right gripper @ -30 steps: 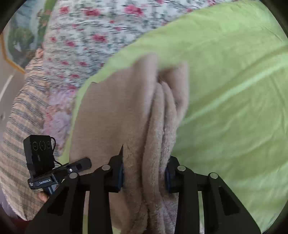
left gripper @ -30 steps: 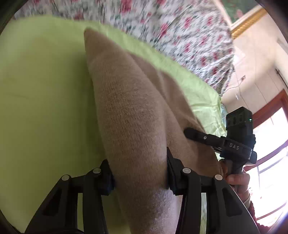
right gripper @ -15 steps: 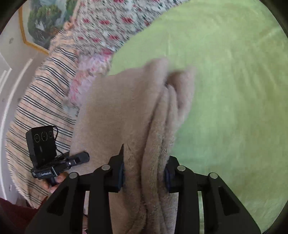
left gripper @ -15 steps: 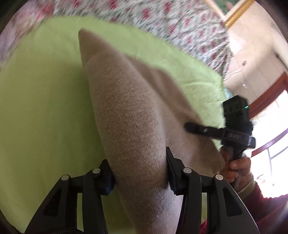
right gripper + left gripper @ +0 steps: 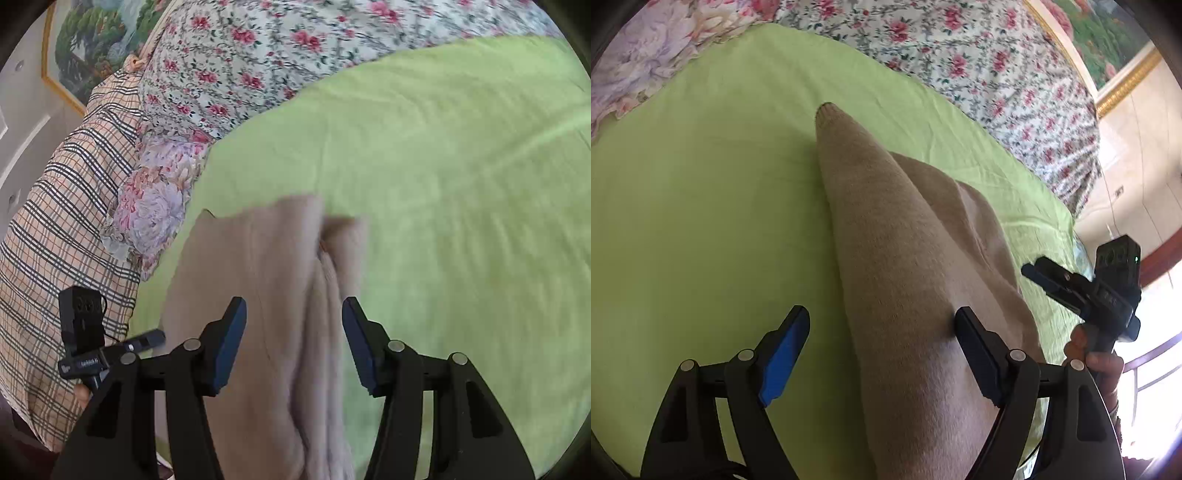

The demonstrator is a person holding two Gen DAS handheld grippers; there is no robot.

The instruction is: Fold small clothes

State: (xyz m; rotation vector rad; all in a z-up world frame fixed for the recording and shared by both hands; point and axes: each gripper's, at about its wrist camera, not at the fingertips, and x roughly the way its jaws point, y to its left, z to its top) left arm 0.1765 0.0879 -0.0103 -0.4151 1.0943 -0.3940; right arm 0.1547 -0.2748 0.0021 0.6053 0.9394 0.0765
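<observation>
Left wrist view
- Left gripper [image 5: 882, 325]: jaws spread wide, having just been opening. A raised fold of cloth lies between them. The left blue pad [image 5: 783, 354] stands clear of it; the right finger touches its side.
- Beige knit garment [image 5: 897, 266]: lies on the green sheet [image 5: 701, 206], running from a narrow tip at the far end toward the camera.
- Right gripper [image 5: 1034, 271]: seen at the right edge, held by a hand [image 5: 1097, 360], beside the garment's edge.
- Floral bedding [image 5: 960, 55]: beyond the sheet.

Right wrist view
- Right gripper [image 5: 293, 332]: jaws partly apart, having just been opening. Bunched cloth lies between the pads, neither visibly pressing on it.
- Beige knit garment [image 5: 258, 277]: folded layers on the green sheet [image 5: 461, 184], far edge blurred.
- Left gripper [image 5: 155, 338]: at the garment's left edge.
- Plaid cloth [image 5: 55, 240]: left of the sheet.
</observation>
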